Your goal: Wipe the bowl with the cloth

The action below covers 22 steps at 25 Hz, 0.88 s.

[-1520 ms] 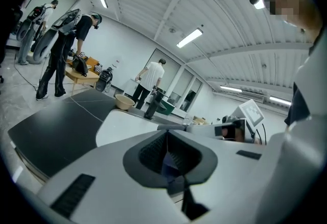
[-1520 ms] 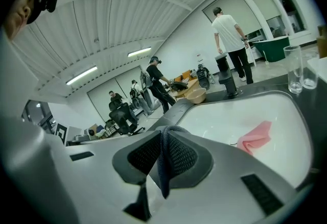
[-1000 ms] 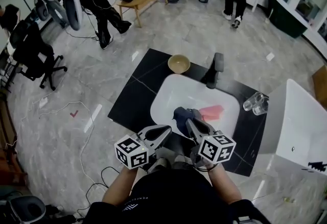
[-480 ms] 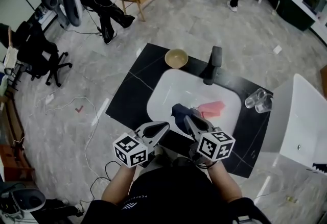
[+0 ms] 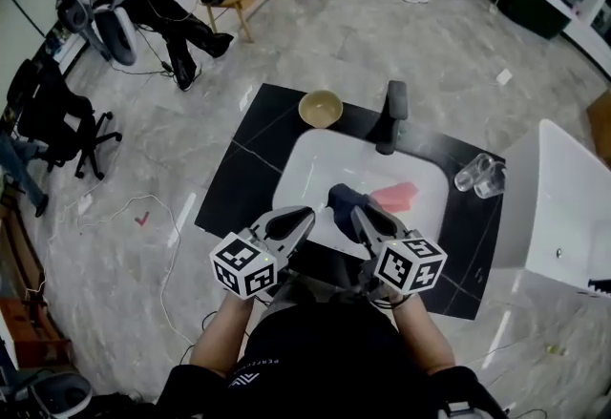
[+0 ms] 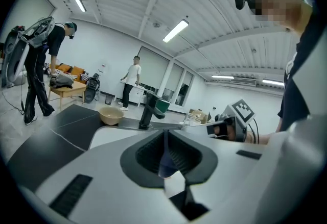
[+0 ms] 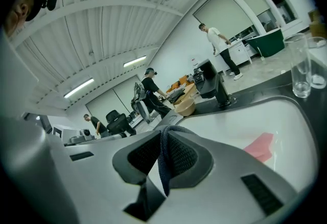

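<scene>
Black desk w/ a white sink set in it. Both claws hover over the sink's near rim. Left claw: clenched, nothing gripped as far as I can tell; a bluish sliver at its seam is prob just cloth beyond. Right claw: clamped on the dark blue cloth, which bunches ahead of its tips. Bowl sits upright on the desk past the sink's far rim, left of the tap, well apart from the cloth: ahead and a bit left, so the left claw is nearer. Right gripper view shows the strand pinched btwn the jaws; head view doesn't.
</scene>
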### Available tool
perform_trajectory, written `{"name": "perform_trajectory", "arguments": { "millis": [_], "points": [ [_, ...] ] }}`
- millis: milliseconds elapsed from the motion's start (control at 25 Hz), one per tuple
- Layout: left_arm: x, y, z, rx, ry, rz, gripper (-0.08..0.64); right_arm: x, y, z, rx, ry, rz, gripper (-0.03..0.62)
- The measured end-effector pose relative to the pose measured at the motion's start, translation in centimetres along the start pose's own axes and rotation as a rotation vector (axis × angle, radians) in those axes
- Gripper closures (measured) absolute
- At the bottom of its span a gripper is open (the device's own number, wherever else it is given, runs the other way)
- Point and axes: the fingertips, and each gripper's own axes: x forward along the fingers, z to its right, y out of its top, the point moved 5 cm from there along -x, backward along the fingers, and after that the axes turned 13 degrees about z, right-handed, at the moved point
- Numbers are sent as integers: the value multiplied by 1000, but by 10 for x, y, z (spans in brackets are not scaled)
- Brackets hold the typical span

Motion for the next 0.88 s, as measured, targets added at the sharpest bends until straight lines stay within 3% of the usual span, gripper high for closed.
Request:
{"name": "perform_trajectory", "arguments": {
  "millis": [200, 400, 560, 880],
  "points": [
    [7, 4, -21, -3, -66, -40, 546, 12, 2, -6, 0, -56, 37, 534],
    [12, 11, -55, 41, -41, -45, 545, 29, 0, -8, 9, -113, 58, 532],
    [20, 15, -77, 45, -71, -75, 545, 44, -1, -7, 15, -152, 64, 532],
    [41, 28, -121, 125, -97, -81, 546, 76, -6, -10, 19, -215, 43, 534]
  ]
}}
